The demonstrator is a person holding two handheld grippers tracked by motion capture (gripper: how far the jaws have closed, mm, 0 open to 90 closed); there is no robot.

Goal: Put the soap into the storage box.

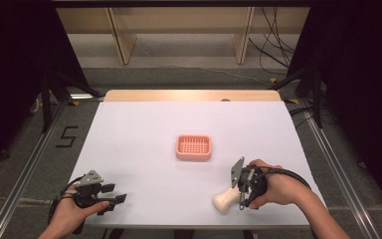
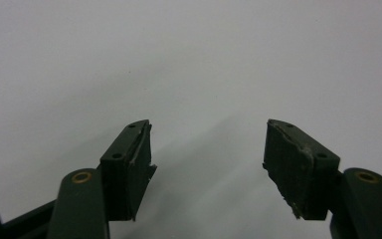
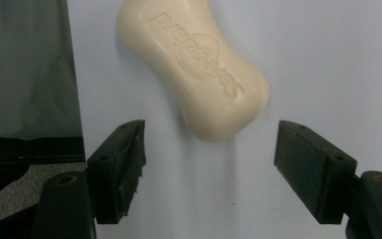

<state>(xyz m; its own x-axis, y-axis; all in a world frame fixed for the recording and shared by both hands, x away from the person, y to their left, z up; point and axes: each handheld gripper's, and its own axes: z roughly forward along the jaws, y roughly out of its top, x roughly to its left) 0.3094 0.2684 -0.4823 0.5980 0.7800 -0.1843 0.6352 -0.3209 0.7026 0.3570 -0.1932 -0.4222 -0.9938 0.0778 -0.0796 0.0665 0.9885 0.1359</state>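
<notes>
A cream soap bar (image 1: 225, 200) lies flat on the white desk (image 1: 144, 134) close to its near edge, toward the near right corner, just beyond the tips of the right gripper (image 1: 239, 195), whose jaws stand apart with nothing between them and the soap's near end just ahead of the gap (image 3: 194, 74). The left gripper (image 1: 113, 196) rests near the near left corner, jaws likewise apart over bare desk surface (image 2: 204, 154). A pink slotted soap dish (image 1: 193, 147) sits near the desk's centre, well apart from the soap, with nothing lying between the two.
</notes>
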